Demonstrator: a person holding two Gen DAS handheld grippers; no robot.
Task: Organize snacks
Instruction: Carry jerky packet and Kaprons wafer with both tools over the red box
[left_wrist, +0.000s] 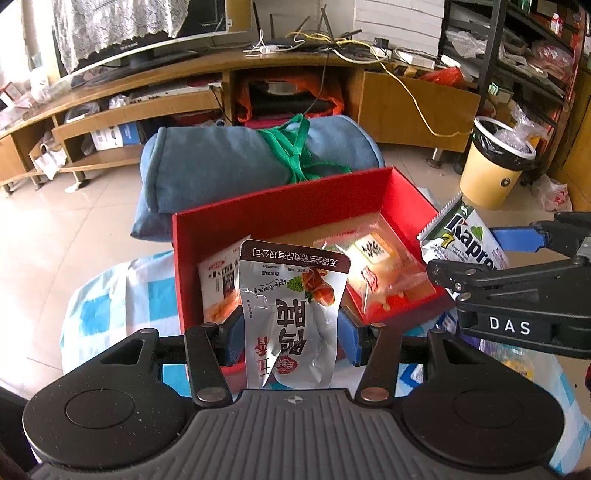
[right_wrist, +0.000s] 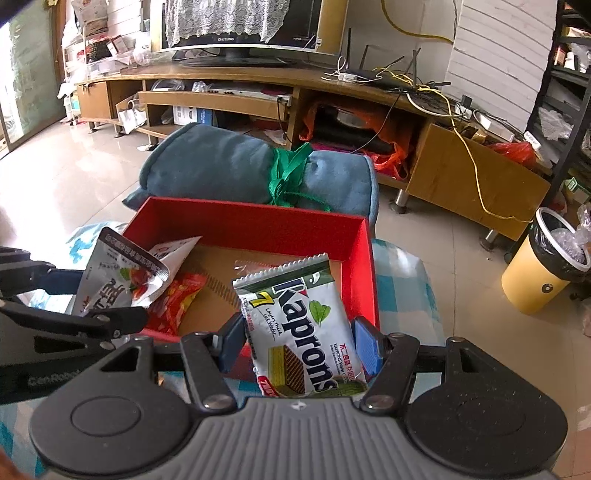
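Observation:
A red open box (left_wrist: 280, 210) (right_wrist: 258, 225) sits on a blue-checked cloth and holds several snack packets (left_wrist: 380, 266). My left gripper (left_wrist: 291, 334) is shut on a silver snack pouch (left_wrist: 295, 314) with red Chinese print, held at the box's near edge. My right gripper (right_wrist: 301, 345) is shut on a white and green Kaprons wafer pack (right_wrist: 299, 325), held over the box's near right corner. The wafer pack (left_wrist: 465, 236) and right gripper also show at the right of the left wrist view. The silver pouch (right_wrist: 118, 280) shows at the left of the right wrist view.
A rolled blue blanket (left_wrist: 236, 162) tied with a green strap lies just behind the box. A wooden TV stand (left_wrist: 177, 77) runs along the far wall. A yellow waste bin (left_wrist: 495, 166) stands on the tiled floor to the right, beside dark shelves.

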